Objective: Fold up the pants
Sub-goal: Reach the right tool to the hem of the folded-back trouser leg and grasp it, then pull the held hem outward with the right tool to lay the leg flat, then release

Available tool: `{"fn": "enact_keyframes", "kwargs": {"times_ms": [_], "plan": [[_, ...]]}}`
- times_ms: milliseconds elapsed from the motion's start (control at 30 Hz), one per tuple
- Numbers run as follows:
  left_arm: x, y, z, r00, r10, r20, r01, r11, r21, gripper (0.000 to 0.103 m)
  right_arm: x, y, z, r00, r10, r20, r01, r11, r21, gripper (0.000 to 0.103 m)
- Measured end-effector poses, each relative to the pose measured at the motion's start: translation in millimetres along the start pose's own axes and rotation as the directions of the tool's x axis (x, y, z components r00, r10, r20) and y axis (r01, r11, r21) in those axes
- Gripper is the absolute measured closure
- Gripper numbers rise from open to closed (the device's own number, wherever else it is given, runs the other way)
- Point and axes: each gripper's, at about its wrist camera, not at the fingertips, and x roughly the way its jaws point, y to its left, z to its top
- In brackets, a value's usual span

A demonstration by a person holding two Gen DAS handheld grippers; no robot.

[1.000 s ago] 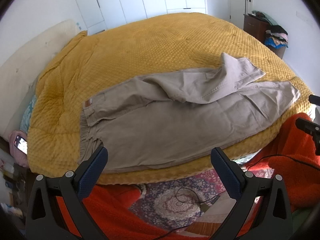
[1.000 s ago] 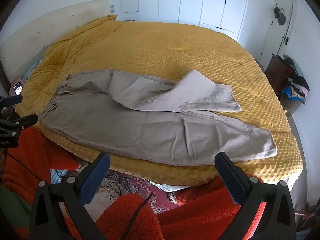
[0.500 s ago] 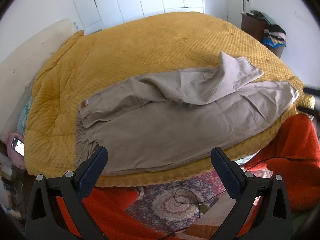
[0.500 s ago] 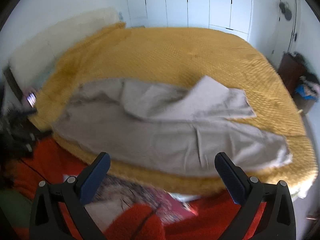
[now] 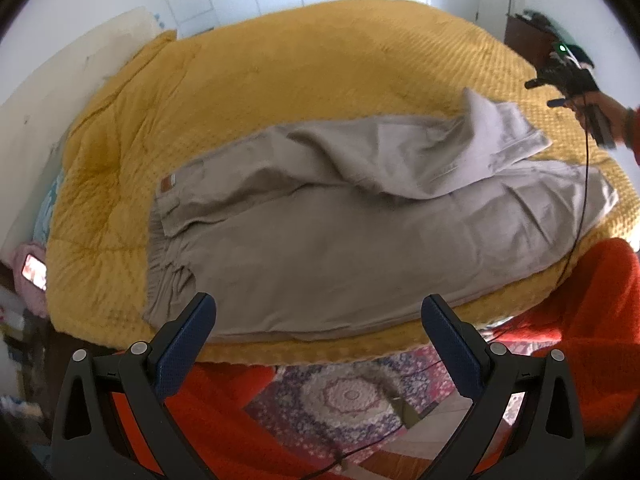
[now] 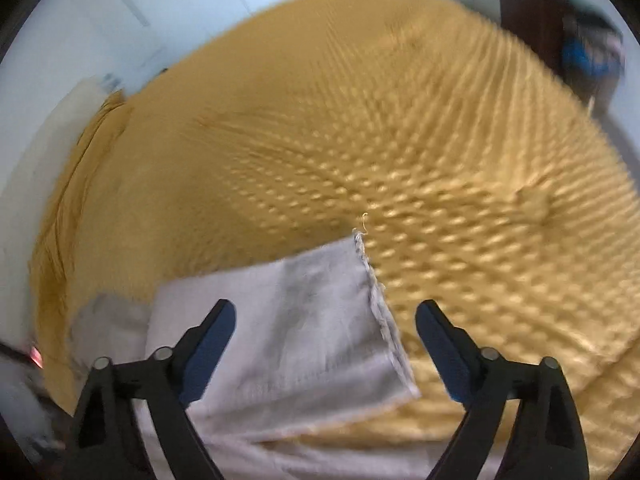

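The beige cotton pants [image 5: 320, 240] lie spread across the near side of a bed covered by a mustard-yellow dimpled quilt [image 5: 300, 80]. The waistband with a small leather tag sits at the left; one leg lies folded loosely over the other, its hem raised at the right.

The left hand-held gripper [image 5: 318, 320] hovers above the near bed edge, jaws wide, nothing between them.

The right hand-held gripper [image 6: 326, 328] hangs over the upper leg's frayed hem [image 6: 376, 300]. Its jaws are closing but still stand wide; the hem lies below the gap, untouched by the pads. This view is motion-blurred.

An orange fleece [image 5: 580, 340] lies beside the bed.
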Motion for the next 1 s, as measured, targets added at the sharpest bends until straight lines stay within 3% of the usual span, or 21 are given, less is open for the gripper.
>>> {"fn": "enact_keyframes", "kwargs": {"times_ms": [133,233,300,333,367,433,533,600,667,700,733,767,833,933,1000], "plan": [[10.7,1.0,5.4,0.999,0.028,-0.039,-0.028,1.000,0.001,0.001,53.8,-3.3,30.5,0.997,-0.047,-0.057,0.046,0.999,-0.017,0.016],[18.9,0.1,9.0,0.998,0.038,-0.056,-0.037,0.999,0.005,0.001,88.5,-11.3,31.2,0.989,-0.064,-0.136,0.063,0.998,-0.014,0.018],[25.8,-1.7,10.3,0.997,0.042,-0.069,-0.042,0.999,0.009,0.001,98.8,-10.0,28.6,0.985,-0.044,-0.164,0.040,0.999,-0.028,0.044],[31.0,-3.0,11.3,0.996,0.040,-0.082,-0.039,0.999,0.011,0.001,101.5,-7.7,27.8,0.984,-0.045,-0.173,0.038,0.998,-0.046,0.079],[34.1,-3.9,12.6,0.995,0.036,-0.092,-0.035,0.999,0.012,0.001,98.6,-1.0,28.7,0.983,-0.072,-0.170,0.060,0.995,-0.075,0.098],[40.7,-6.9,15.3,0.993,0.019,-0.113,-0.017,1.000,0.016,0.001,82.0,16.9,36.7,0.985,-0.085,-0.150,0.066,0.990,-0.125,0.098],[44.9,-13.6,23.4,0.992,-0.007,-0.126,0.009,1.000,0.023,0.001,7.5,56.0,78.1,0.993,-0.106,0.059,0.117,0.962,-0.248,0.098],[42.2,-18.1,28.0,0.994,-0.018,-0.105,0.021,0.999,0.026,0.001,-53.1,69.1,107.6,0.964,-0.114,0.238,0.180,0.943,-0.279,0.098],[40.3,-21.6,30.0,0.996,-0.031,-0.087,0.034,0.999,0.025,0.001,-81.3,68.6,122.6,0.940,-0.133,0.314,0.229,0.928,-0.293,0.096],[41.2,-23.1,29.8,0.996,-0.038,-0.086,0.040,0.999,0.025,0.001,-83.5,65.7,123.4,0.937,-0.135,0.322,0.232,0.929,-0.288,0.095],[43.1,-24.2,29.2,0.995,-0.045,-0.092,0.047,0.999,0.026,0.001,-77.7,56.3,122.4,0.928,-0.167,0.334,0.261,0.929,-0.261,0.082],[45.3,-24.9,28.2,0.994,-0.048,-0.099,0.051,0.998,0.029,0.001,-68.7,48.0,117.8,0.922,-0.210,0.326,0.295,0.925,-0.238,0.058],[47.3,-23.3,25.7,0.994,-0.043,-0.100,0.047,0.998,0.034,0.001,-34.5,22.2,100.0,0.918,-0.316,0.239,0.360,0.917,-0.171,0.031],[57.9,-8.9,26.7,0.996,-0.003,-0.092,0.006,1.000,0.026,0.001,1.1,5.4,66.6,0.945,-0.293,0.146,0.310,0.944,-0.111,0.031],[75.4,17.4,36.4,0.996,0.019,-0.091,-0.022,0.999,-0.030,0.001,21.0,13.3,37.6,0.964,-0.247,0.096,0.258,0.959,-0.120,0.031]]}}
